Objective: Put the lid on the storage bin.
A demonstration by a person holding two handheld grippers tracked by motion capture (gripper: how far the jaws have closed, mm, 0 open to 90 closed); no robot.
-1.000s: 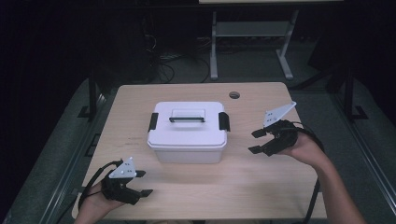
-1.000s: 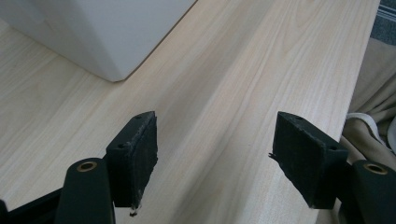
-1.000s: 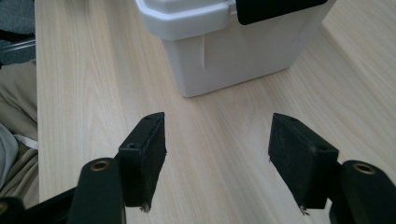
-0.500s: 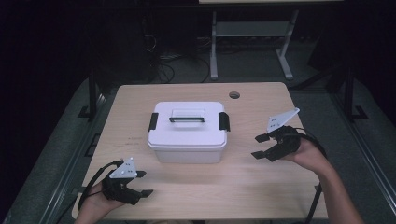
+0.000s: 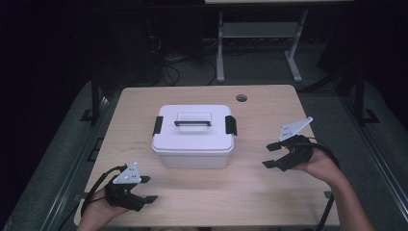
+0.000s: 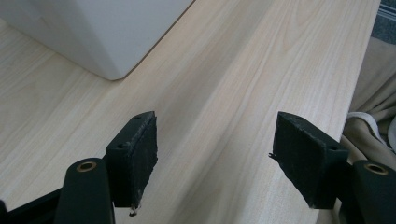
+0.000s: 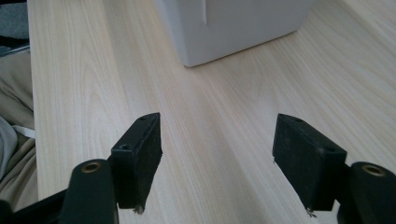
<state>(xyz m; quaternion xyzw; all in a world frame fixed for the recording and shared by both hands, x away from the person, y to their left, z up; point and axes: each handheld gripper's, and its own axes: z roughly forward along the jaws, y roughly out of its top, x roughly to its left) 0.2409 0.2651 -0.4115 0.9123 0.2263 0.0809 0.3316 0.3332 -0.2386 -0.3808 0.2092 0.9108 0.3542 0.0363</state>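
1. White lidded box (image 5: 194, 138) sits near the middle of the wooden table (image 5: 269, 192), lid on, upright. I see a dark handle (image 5: 192, 119) lying across the lid top and a black latch at the left end (image 5: 157, 126) and at the right end (image 5: 231, 125).
2. My right gripper (image 5: 272, 155) is right of the box, well apart from it, pointing left toward it. Its jaws have just been opening and stand released, with nothing between them. In the right gripper view the box corner (image 7: 224, 28) lies ahead, bare table between the pads (image 7: 144, 154).
3. My left gripper (image 5: 147, 189) is at the near left of the table, near and left of the box, not touching it. Jaws spread, grasping nothing; in the left gripper view I see bare wood between the pads (image 6: 140, 154) and the box's lower corner (image 6: 93, 32) far ahead to the left.
4. Round grommet hole (image 5: 241, 98) in the table beyond the box, far right of it.
5. Beyond the table's far edge: dark floor, a pale metal stand (image 5: 255, 43).
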